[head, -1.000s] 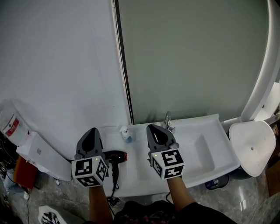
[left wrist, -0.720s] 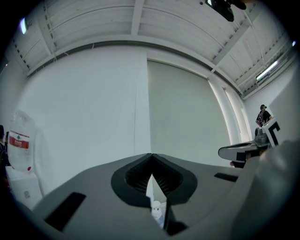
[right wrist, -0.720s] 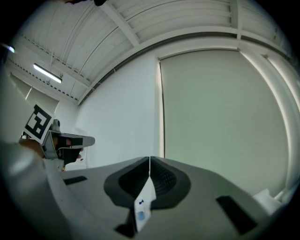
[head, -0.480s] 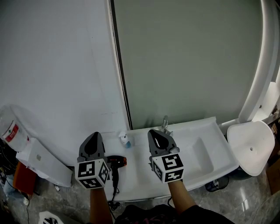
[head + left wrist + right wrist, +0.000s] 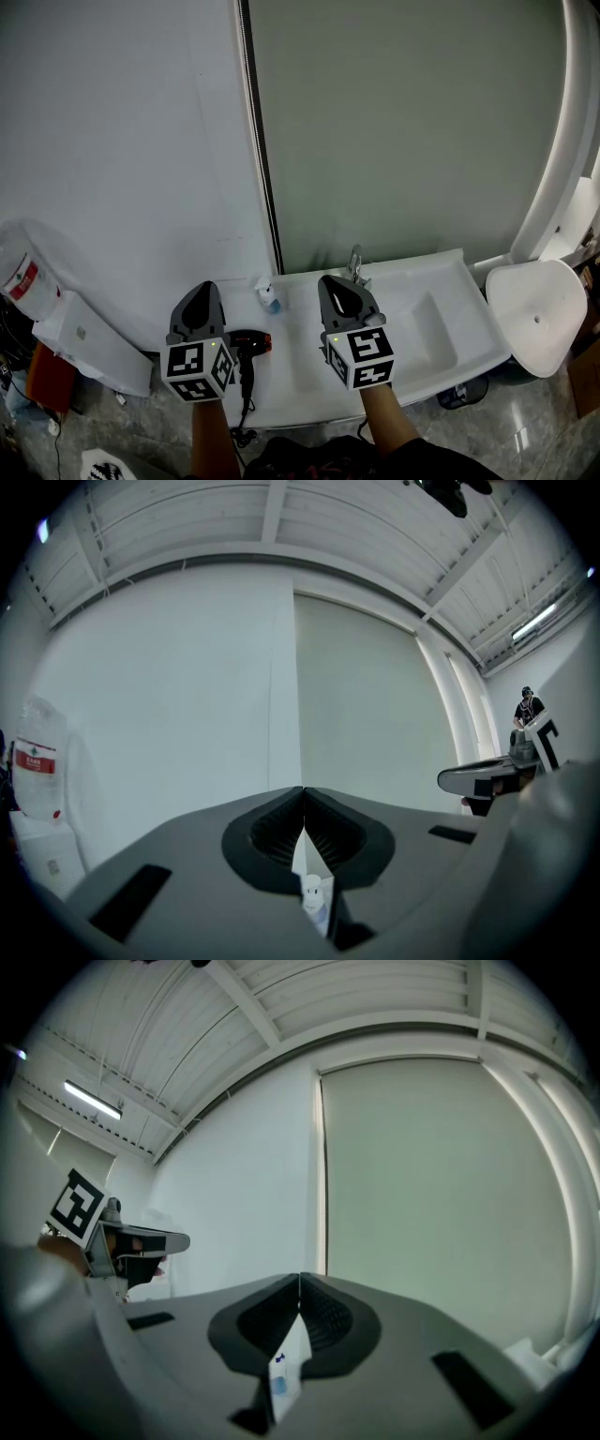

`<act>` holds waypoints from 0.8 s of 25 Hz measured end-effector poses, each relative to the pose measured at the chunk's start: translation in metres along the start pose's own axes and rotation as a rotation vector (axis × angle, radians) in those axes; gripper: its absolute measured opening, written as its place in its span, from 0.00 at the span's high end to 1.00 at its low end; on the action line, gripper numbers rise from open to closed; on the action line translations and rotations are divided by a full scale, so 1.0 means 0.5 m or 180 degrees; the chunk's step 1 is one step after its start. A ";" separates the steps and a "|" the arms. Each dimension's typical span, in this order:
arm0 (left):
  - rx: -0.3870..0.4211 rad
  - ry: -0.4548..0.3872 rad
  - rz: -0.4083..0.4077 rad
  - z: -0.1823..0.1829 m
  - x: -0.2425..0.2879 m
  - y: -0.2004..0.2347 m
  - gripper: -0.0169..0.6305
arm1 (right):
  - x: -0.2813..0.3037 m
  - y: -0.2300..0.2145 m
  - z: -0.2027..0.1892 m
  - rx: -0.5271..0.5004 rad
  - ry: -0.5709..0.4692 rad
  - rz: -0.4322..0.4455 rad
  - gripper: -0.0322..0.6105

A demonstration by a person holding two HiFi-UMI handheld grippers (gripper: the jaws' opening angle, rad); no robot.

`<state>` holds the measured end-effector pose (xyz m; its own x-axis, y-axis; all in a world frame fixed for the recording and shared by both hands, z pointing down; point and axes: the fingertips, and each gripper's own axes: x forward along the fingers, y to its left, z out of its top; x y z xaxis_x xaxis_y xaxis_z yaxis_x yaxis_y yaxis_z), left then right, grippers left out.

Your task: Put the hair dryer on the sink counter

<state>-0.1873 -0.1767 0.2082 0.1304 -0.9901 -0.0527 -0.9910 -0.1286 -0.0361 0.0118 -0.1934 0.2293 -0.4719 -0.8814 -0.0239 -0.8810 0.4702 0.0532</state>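
The black hair dryer [image 5: 247, 345] with a red band lies on the left part of the white sink counter [image 5: 300, 366], its cord hanging over the front edge. In the head view my left gripper [image 5: 200, 289] hovers just left of the dryer and my right gripper [image 5: 330, 280] hovers beside the basin [image 5: 427, 323]. Both point level toward the wall. Each has its jaws shut with nothing between them. In the left gripper view the left gripper [image 5: 303, 791] shows its jaws meeting, and in the right gripper view the right gripper [image 5: 300, 1279] shows the same.
A small white and blue bottle [image 5: 270, 298] stands at the back of the counter between the grippers, with the faucet [image 5: 354, 263] to its right. A white toilet lid [image 5: 537, 319] is at the right. A white box [image 5: 84, 339] and a jug with a red label [image 5: 23, 275] are at the left.
The head view has shifted a little. Both grippers stay shut at about the same spots, and the hair dryer has not moved.
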 end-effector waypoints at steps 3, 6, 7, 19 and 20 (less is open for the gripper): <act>-0.0020 0.0017 0.0007 -0.010 0.000 0.001 0.96 | 0.000 0.001 -0.001 -0.0031 -0.0016 -0.0014 0.92; -0.0028 0.0029 0.0022 -0.015 -0.002 0.004 0.96 | 0.000 -0.004 -0.004 -0.0003 -0.0015 -0.0037 0.92; -0.0032 0.0032 0.0026 -0.016 -0.002 0.005 0.96 | 0.000 -0.006 -0.007 0.0011 -0.0006 -0.0035 0.92; -0.0050 0.0073 0.0030 -0.032 0.017 0.009 0.96 | 0.016 -0.012 -0.028 0.0052 0.0062 -0.0020 0.92; -0.0051 0.0074 0.0030 -0.032 0.017 0.010 0.96 | 0.017 -0.011 -0.029 0.0054 0.0064 -0.0016 0.92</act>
<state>-0.1915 -0.1868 0.2236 0.1206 -0.9923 -0.0299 -0.9926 -0.1200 -0.0197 0.0133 -0.2042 0.2431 -0.4669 -0.8843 -0.0040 -0.8838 0.4664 0.0363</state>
